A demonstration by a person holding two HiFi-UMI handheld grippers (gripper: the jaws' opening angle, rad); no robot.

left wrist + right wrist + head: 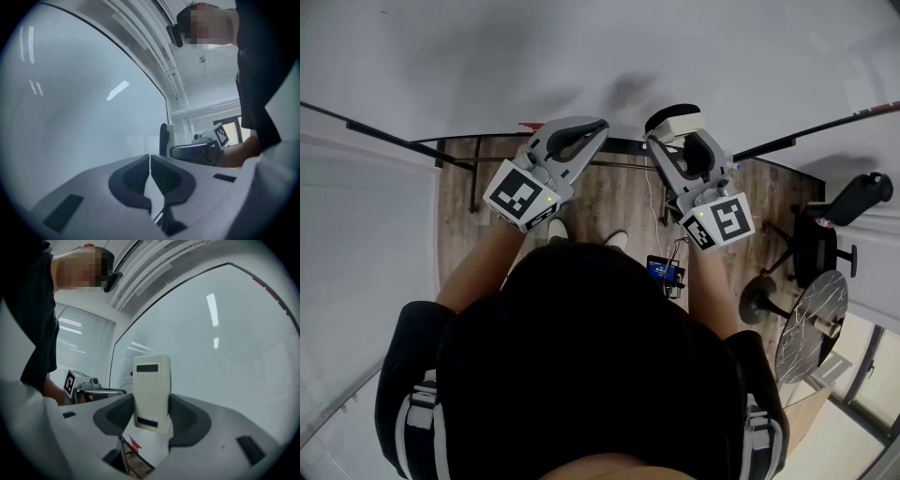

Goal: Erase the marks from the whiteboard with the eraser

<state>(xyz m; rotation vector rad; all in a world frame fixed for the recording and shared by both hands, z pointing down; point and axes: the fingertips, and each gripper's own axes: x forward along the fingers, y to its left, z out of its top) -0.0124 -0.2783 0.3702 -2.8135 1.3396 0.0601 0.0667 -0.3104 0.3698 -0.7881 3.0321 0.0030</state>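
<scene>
Right gripper (151,414) clamps eraser (151,389) lengthwise along its jaws, nearest the whiteboard (234,357) lower edge; left gripper (150,174) closed, empty.

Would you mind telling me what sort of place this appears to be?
Probably an office or meeting room: a large whiteboard, a black office chair, a small round table and window blinds.

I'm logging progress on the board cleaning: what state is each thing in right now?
whiteboard: no clear marks in the parts shown.
eraser: gripped at its lower end, upper end sticking out.
right tongs: shut on the eraser.
left tongs: shut, holding nothing.
</scene>
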